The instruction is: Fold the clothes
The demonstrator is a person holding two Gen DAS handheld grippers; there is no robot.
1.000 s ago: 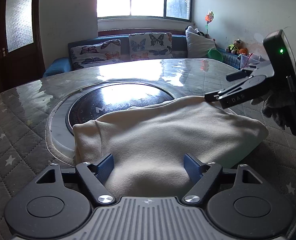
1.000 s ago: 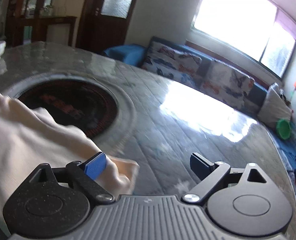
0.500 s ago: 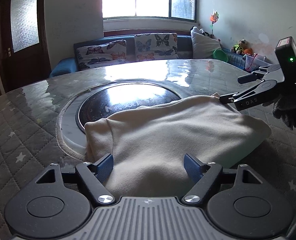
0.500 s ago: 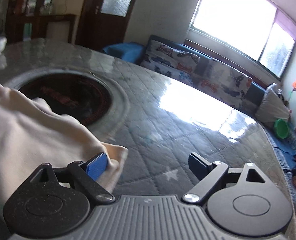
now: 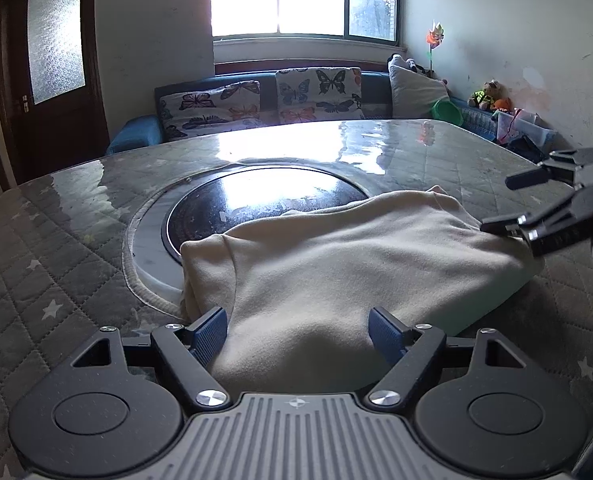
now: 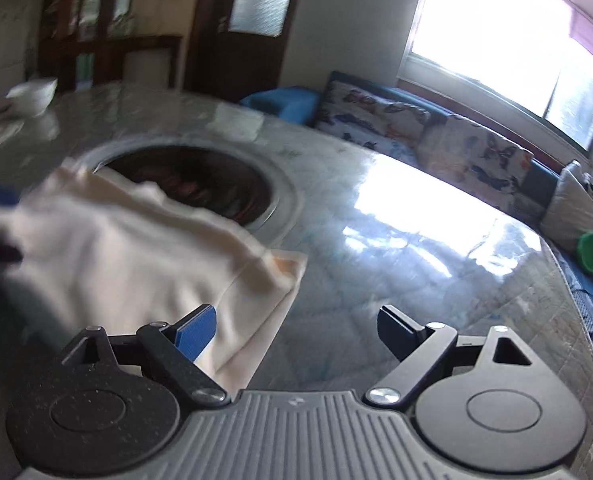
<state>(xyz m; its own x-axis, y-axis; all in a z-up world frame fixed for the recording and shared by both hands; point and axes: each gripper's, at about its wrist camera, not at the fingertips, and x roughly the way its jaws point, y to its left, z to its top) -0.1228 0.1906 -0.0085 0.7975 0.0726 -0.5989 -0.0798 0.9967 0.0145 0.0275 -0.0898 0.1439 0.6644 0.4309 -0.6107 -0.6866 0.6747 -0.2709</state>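
A cream garment [image 5: 356,264] lies folded in a thick bundle on the quilted grey table [image 5: 76,240], its far edge over a dark round inset [image 5: 264,196]. My left gripper [image 5: 296,330] is open at the near edge, and the cloth bulges up between its blue pads. In the left wrist view my right gripper [image 5: 496,204] is open at the bundle's right end, its lower finger against the cloth. The right wrist view is blurred. There the right gripper [image 6: 296,330] stands open over the garment's [image 6: 136,256] flat corner, its left pad above the cloth and its right pad over bare table.
A sofa with butterfly cushions [image 5: 256,104] runs along the table's far side under the window. A white bowl [image 6: 32,94] sits at the table's far left edge in the right wrist view. A green bowl [image 6: 592,252] lies on the sofa. Toys and boxes [image 5: 512,116] line the right wall.
My right gripper has drawn back to the right, off the garment's end; more cloth and its corner now show in its view. The left gripper has stayed at the near edge.
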